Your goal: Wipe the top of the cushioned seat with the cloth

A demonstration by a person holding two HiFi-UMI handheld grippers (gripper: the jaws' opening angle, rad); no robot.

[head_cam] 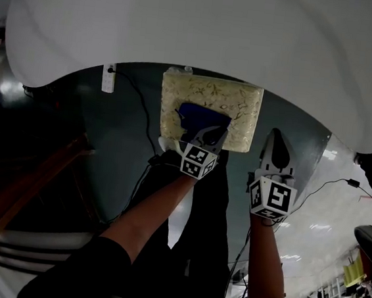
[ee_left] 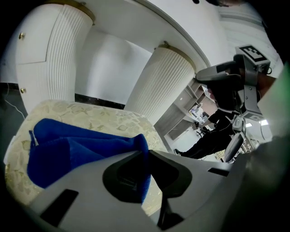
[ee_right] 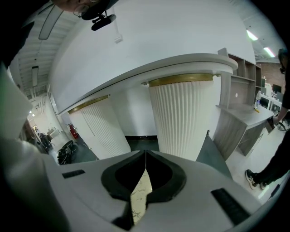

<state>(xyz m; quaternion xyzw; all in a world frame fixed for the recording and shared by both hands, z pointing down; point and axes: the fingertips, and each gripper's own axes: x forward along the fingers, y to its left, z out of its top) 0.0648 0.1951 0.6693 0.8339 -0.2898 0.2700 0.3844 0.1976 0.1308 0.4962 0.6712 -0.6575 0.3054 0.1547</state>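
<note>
Cloth (ee_left: 77, 149), blue and loosely folded, is pinched by one edge between the pressed-together fingers of the left gripper (ee_left: 147, 153), and it spreads ahead and to the left of the tips across the cushioned seat (ee_left: 99, 115). The right gripper (ee_right: 145, 153) hangs just beside the seat's right edge, fingers closed on nothing. With so narrow a bite on the fabric, a hard drag could pull it free or bunch it, leaving the far side under the white table (head_cam: 205, 28) unwiped.
</note>
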